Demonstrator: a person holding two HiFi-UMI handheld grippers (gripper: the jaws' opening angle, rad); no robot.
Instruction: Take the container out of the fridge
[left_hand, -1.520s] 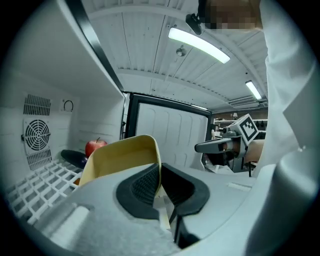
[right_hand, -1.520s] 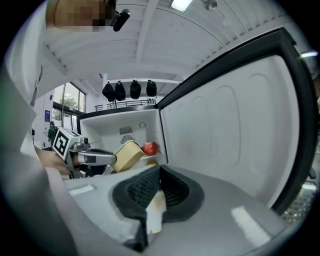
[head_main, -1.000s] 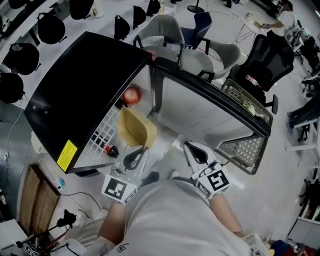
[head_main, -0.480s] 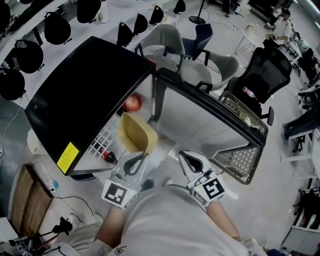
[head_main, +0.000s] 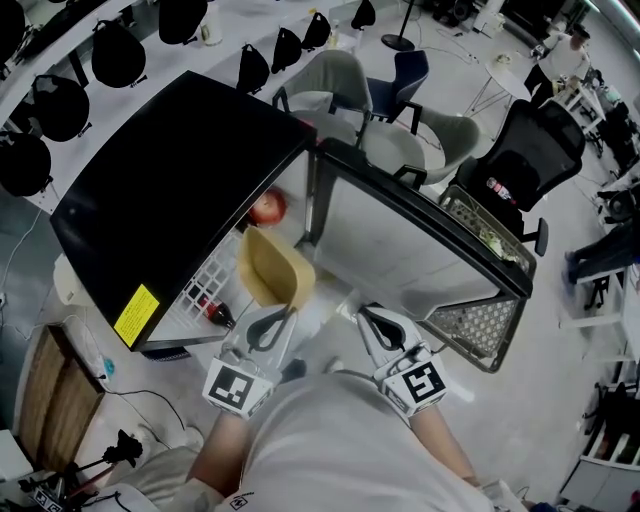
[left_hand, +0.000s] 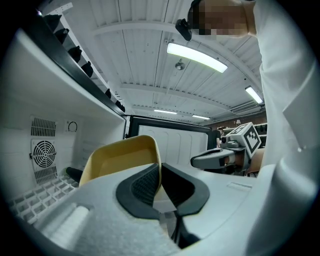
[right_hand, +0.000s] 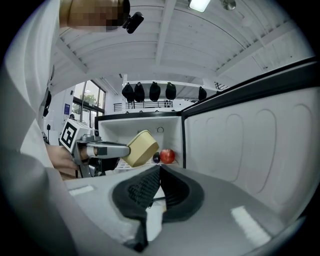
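The container (head_main: 272, 268) is a tan-yellow tub, tilted in front of the open fridge (head_main: 170, 190), just outside its wire shelf. My left gripper (head_main: 291, 306) is shut on the tub's near rim; in the left gripper view the wall of the container (left_hand: 120, 157) sits pinched between the pads of the left gripper (left_hand: 161, 167). My right gripper (head_main: 362, 313) hangs beside it to the right, shut with nothing in it. The right gripper view shows the right gripper (right_hand: 160, 170) closed, and the container (right_hand: 141, 148) held up before the fridge interior.
A red apple (head_main: 266, 207) lies deep in the fridge and a dark bottle (head_main: 218, 313) on the wire shelf near the front. The fridge door (head_main: 400, 240) stands open to the right, with a wire rack (head_main: 480, 315) at its end. Chairs (head_main: 420, 125) stand behind.
The head view has shifted slightly. The container stays held in the left gripper in front of the fridge opening, and both grippers keep nearly the same places.
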